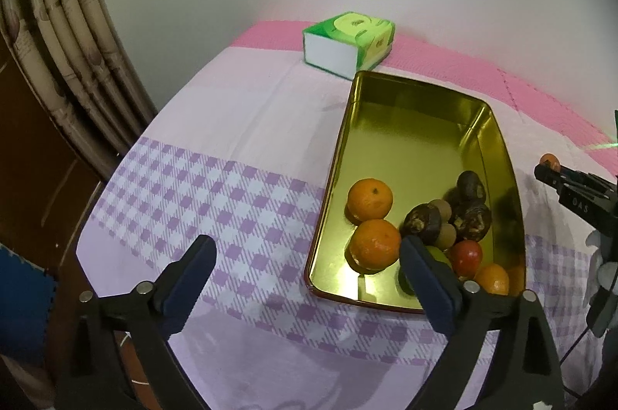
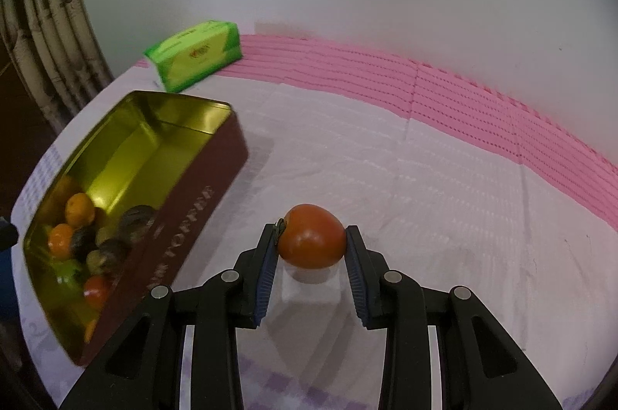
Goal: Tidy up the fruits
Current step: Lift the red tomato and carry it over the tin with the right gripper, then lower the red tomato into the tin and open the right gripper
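Over checked cloth (image 1: pixel 216 186), carrying tomato (image 2: pixel 311 236) clamped in right gripper (image 2: pixel 311 240) beside tin (image 2: pixel 201 217), needing release over its fruit; left gripper (image 1: pixel 305 278) gaping, empty, near tin's end.

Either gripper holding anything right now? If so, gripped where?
Right gripper is shut on a small red-orange fruit, pads on its two opposite sides, stem end against one pad. Left gripper is open, holding nothing.
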A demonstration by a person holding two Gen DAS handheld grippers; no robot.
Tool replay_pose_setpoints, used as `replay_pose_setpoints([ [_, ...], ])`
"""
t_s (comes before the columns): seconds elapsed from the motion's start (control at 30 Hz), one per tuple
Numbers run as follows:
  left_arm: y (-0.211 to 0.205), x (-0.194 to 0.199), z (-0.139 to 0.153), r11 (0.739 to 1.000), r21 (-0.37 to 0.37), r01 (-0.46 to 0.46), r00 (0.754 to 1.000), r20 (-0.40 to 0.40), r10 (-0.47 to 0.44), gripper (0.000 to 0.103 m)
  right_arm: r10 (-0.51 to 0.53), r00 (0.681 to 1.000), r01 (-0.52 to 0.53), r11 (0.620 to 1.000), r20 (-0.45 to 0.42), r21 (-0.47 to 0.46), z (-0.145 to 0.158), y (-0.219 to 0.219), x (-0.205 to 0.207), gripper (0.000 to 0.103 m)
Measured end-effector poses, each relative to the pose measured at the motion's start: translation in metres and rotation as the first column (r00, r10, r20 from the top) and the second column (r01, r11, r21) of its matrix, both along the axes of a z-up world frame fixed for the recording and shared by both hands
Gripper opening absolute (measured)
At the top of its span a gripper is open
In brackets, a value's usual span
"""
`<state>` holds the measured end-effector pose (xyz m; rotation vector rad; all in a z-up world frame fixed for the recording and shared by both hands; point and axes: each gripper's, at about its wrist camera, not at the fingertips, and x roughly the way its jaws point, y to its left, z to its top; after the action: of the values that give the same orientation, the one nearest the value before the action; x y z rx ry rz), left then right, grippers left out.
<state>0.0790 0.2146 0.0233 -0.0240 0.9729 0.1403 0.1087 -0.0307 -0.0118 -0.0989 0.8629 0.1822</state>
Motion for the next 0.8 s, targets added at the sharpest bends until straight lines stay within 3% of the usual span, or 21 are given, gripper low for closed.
replay_pose_setpoints([
  [0.4, 0.002, -0.005, 0.01, 1.0, 0.008, -0.003, 1.0, 0.024, 0.003, 0.102, 0.127, 0.991, -0.128, 0.991, 0.04, 0.036, 0.031, 0.051, -0.032, 0.035],
  [0.8, 0.0, -0.005, 0.009, 0.999, 0.033, -0.003, 1.0, -0.002, 0.003, 0.102, 0.264, 0.965, -0.264, 0.964, -0.004, 0.032, 0.018, 0.116, -0.045, 0.036],
])
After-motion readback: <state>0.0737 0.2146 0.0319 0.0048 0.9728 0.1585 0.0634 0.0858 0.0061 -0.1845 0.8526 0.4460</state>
